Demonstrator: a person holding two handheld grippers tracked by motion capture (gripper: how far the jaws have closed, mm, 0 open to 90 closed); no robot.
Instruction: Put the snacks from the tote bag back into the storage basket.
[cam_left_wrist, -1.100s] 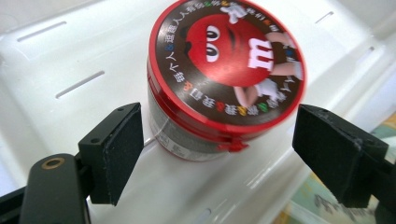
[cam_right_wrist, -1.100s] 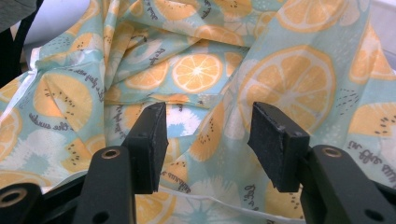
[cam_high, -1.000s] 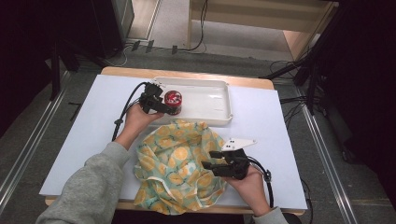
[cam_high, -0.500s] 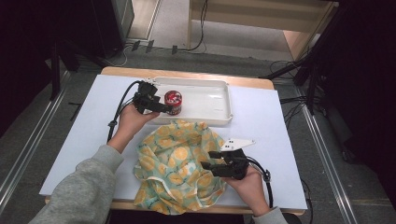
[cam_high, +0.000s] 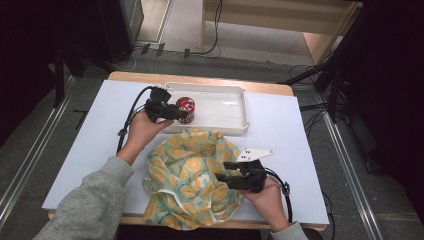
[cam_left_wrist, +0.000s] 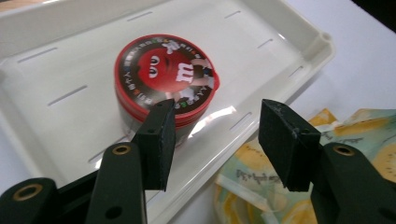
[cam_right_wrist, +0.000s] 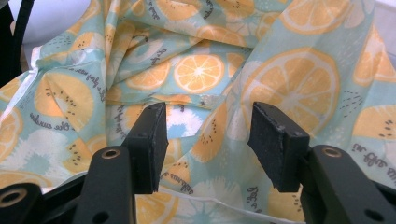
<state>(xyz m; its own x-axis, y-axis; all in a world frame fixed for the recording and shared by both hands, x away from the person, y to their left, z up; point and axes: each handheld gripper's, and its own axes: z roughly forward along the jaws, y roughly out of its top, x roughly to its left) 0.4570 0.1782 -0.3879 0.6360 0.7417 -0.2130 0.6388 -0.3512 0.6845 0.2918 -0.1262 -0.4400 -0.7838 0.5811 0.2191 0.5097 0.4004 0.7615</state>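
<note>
Left gripper (cam_left_wrist: 212, 140): my jaws have just been closing, half apart now, nothing between them; candy tin (cam_left_wrist: 164, 84) stands just beyond.
Candy tin: upright in the tray (cam_high: 227, 120), at its left end.
Right gripper (cam_right_wrist: 205, 144): open, empty, over the fruit-print bag (cam_right_wrist: 224, 70).
Progress: I judge the tin delivered to the tray; the bag, just in front of the tray, remains untouched.
Surface: white table (cam_high: 90, 130).
Room: grey floor (cam_high: 180, 30) with cables beyond the tray.
</note>
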